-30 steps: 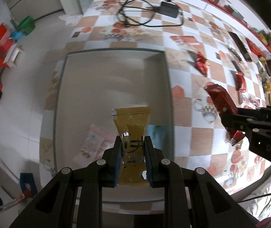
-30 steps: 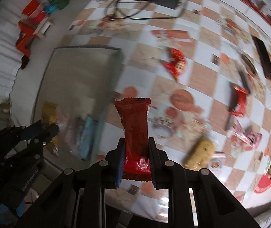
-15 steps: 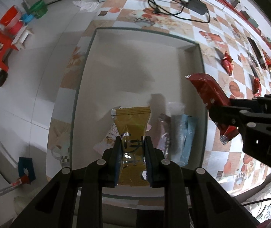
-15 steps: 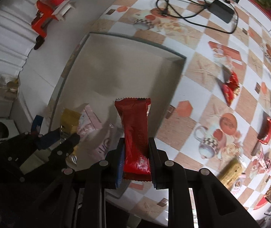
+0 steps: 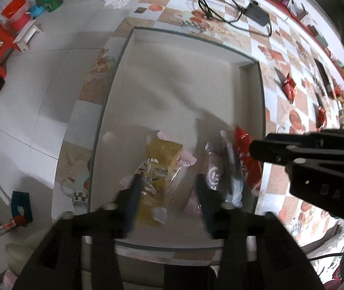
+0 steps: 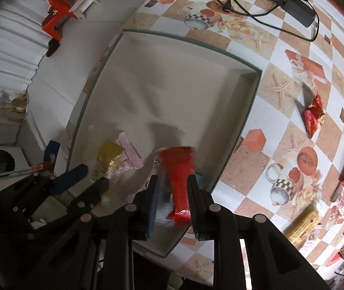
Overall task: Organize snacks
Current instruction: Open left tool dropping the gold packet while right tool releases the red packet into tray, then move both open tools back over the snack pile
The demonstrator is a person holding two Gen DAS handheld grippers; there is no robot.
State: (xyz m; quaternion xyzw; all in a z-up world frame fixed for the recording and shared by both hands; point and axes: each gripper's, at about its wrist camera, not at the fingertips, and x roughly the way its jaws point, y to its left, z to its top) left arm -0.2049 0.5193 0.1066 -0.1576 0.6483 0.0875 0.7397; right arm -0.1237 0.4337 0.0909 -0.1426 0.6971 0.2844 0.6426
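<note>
Both tongs opening over tray (image 5: 260, 91) at counter's near edge. Left tongs (image 5: 169, 188) spreading wide, yellow packet (image 5: 160, 154) dropping onto pile at tray's near end. Right tongs (image 6: 172, 188) parting narrowly, red packet (image 6: 178, 169) slipping down by tray's right wall. Two more snacks going in; many left scattered on counter (image 6: 280, 111).

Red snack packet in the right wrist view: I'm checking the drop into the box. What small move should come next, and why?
Probably lift the right gripper straight up and away. Its jaws stand apart around the red snack packet, which is blurred and lies over the box floor beside the other packets. The left gripper is likewise open above the yellow packet.
</note>
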